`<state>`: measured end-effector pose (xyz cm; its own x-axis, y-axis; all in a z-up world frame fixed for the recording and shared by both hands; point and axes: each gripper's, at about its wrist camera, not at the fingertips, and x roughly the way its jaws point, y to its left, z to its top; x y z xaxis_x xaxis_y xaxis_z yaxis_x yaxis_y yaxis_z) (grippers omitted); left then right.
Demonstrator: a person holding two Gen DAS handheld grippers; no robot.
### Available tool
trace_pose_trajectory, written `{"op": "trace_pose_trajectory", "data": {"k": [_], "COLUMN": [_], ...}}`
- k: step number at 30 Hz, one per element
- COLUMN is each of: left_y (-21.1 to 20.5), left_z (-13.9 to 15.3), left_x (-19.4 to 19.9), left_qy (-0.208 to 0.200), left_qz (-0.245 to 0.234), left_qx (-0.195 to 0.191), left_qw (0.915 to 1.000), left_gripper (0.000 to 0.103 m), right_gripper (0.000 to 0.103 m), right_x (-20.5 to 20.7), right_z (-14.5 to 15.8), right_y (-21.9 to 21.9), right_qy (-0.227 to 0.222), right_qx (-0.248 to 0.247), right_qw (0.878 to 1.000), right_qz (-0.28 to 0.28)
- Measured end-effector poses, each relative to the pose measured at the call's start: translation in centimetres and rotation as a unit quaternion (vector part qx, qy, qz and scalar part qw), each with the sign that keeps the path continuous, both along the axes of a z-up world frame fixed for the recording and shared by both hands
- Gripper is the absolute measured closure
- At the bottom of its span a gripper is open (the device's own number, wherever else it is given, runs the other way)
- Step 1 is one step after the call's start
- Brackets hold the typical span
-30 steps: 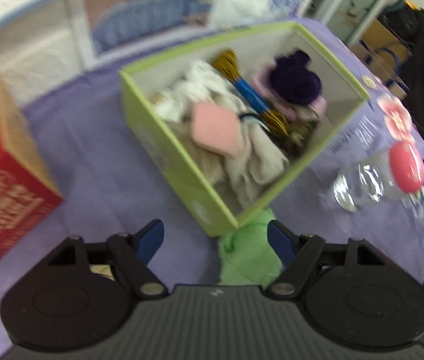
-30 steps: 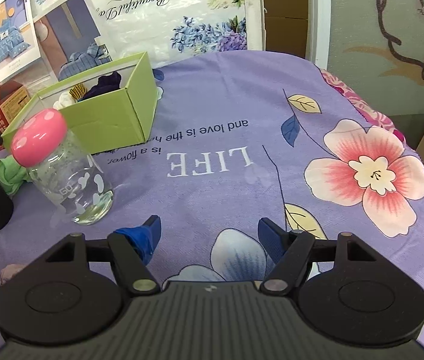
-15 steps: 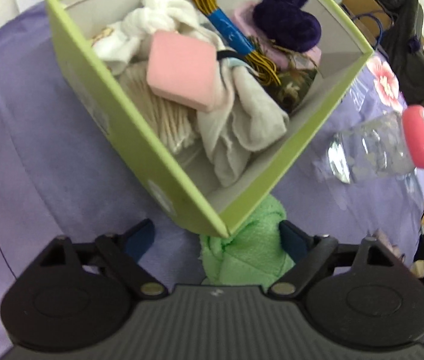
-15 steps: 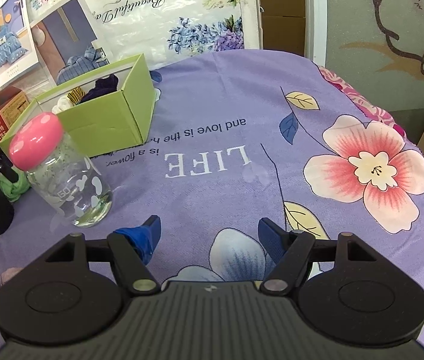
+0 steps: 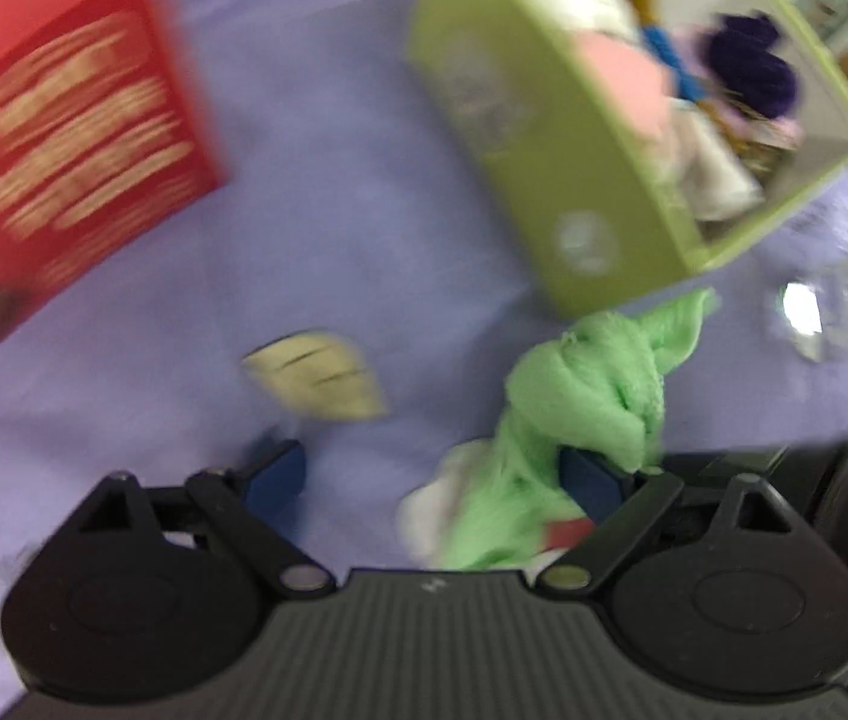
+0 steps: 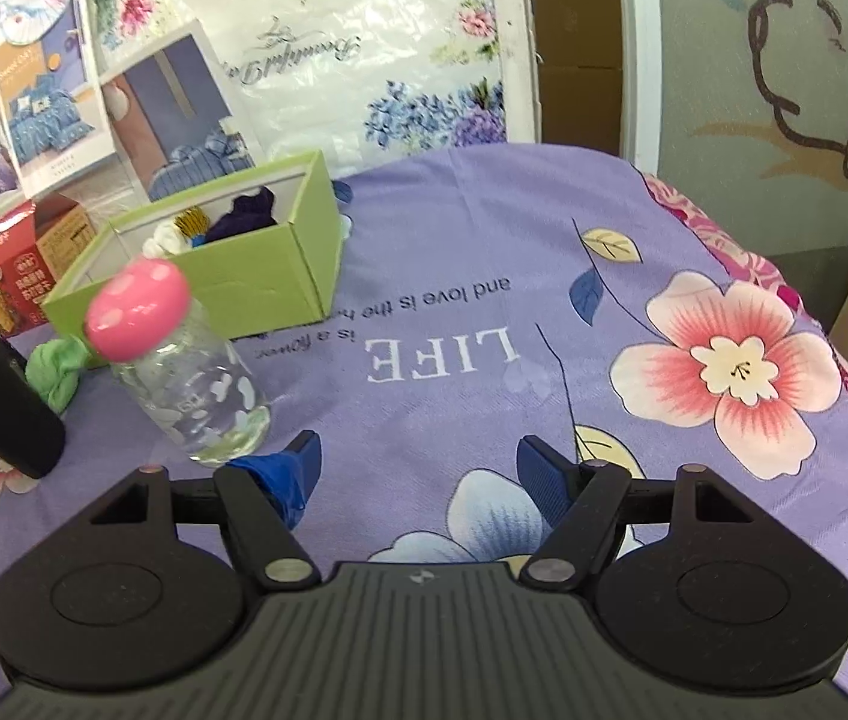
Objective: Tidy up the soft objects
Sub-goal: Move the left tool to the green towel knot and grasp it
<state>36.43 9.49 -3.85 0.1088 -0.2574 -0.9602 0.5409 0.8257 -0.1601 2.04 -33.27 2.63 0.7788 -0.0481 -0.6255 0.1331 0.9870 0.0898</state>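
Observation:
A knotted light-green cloth (image 5: 580, 384) lies on the purple bedsheet just below the near corner of the green box (image 5: 544, 180). My left gripper (image 5: 430, 468) points steeply down over it, jaws opening. The cloth's tail lies between the jaws against the right finger (image 5: 589, 471), and the pads do not press on it. The view is blurred. The box holds white cloths, a pink sponge, yarn and a dark purple item. In the right wrist view, the green cloth (image 6: 54, 369) and the green box (image 6: 255, 276) lie far left. My right gripper (image 6: 420, 459) hovers open and empty above the sheet.
A clear bottle (image 6: 195, 396) with a pink cap stands near my right gripper's left finger, right of the cloth. A red carton (image 5: 63, 138) stands left of the box. Printed bedding packages lean behind. The sheet's right edge (image 6: 814, 324) falls away.
The left gripper swung left and dropped toward the green cloth, and its jaws spread wider. The box slid to the upper right of its view and the red carton came in. The right gripper barely shifted.

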Motion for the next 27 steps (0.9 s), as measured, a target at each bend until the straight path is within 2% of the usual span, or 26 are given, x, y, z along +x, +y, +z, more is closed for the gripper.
{"op": "trace_pose_trajectory", "data": {"k": [3,4,7,12,16,20,23,27], "left_y": [1.8,2.3,3.8,5.4,5.3,3.3,1.3,-1.0], "left_z": [-0.7,-1.0,-0.2,2.4,4.4,5.5,5.5,5.1], "left_x": [-0.9,-1.3,-2.8,-5.5,-5.5,-3.5,-2.7,-1.6], "left_qy": [-0.028,-0.028,-0.036,-0.080,-0.106,-0.106,-0.095,-0.079], "left_qz": [0.022,0.027,0.046,0.064,0.080,0.126,0.111,0.085], "left_qx": [0.075,0.085,0.060,0.018,-0.011,-0.060,-0.094,-0.100], "left_qw": [0.9965,0.9956,0.9965,0.9946,0.9910,0.9845,0.9848,0.9883], "left_gripper": [0.012,0.012,0.012,0.012,0.012,0.012,0.012,0.012], "right_gripper": [0.045,0.045,0.045,0.045,0.045,0.045,0.045,0.044], "right_x": [-0.3,-0.5,-0.9,-1.5,-2.0,-2.1,-2.1,-1.7], "right_z": [0.5,0.7,1.3,1.9,2.4,2.1,2.0,1.6], "right_y": [0.5,0.7,1.2,2.2,2.9,3.2,3.2,3.1], "right_qy": [-0.008,-0.010,-0.018,-0.024,-0.030,-0.024,-0.020,-0.016], "right_qx": [0.002,0.001,0.002,-0.002,-0.002,0.001,0.002,0.013], "right_qw": [1.000,1.000,1.000,0.999,0.999,0.999,1.000,1.000], "right_qz": [0.006,0.009,0.013,0.025,0.030,0.025,0.019,0.012]}}
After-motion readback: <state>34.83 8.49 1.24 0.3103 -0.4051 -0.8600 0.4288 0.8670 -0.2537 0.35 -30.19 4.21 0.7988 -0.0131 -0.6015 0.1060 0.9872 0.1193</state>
